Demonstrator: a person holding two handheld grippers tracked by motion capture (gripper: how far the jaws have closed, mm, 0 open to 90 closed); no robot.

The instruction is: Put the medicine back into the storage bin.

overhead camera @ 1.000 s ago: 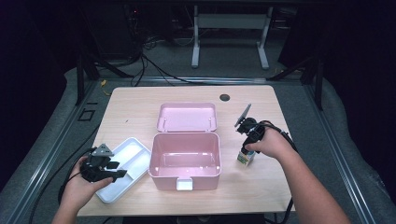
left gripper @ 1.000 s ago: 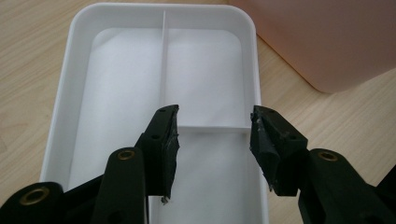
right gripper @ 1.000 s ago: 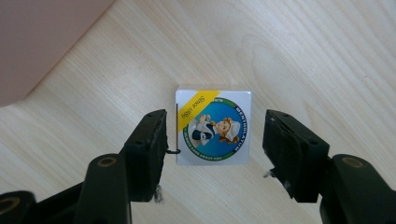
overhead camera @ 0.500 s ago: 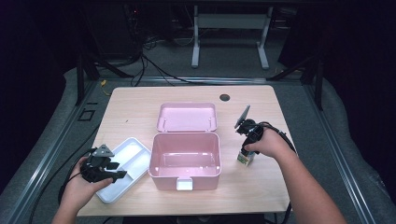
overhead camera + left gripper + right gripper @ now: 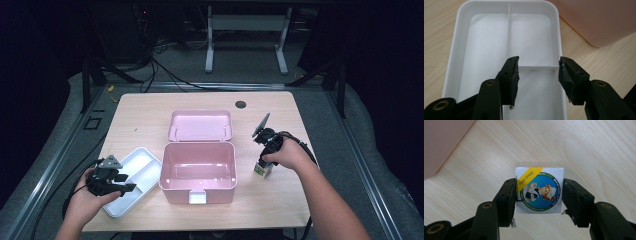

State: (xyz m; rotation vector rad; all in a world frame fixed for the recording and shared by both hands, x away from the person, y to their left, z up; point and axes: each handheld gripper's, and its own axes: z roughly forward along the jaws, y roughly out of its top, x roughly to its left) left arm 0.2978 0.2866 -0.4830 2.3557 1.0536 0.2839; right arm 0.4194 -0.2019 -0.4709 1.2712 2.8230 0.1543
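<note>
On the wooden table, at three o'clock of the open pink box, the right gripper has its jaws pressed against both sides of the small Mentholatum box, while the left gripper, jaws apart and empty, hangs over the white tray at the pink box's nine o'clock.

small box reading "Mentholatum", "Since 1889"

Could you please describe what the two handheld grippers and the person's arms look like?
Both the left gripper and the right gripper are black, with two angular jaws showing brass-coloured pivot pins. Each carries a grey three-cornered plate and trails a black cable. The person's forearms are bare, with no sleeves visible.
</note>
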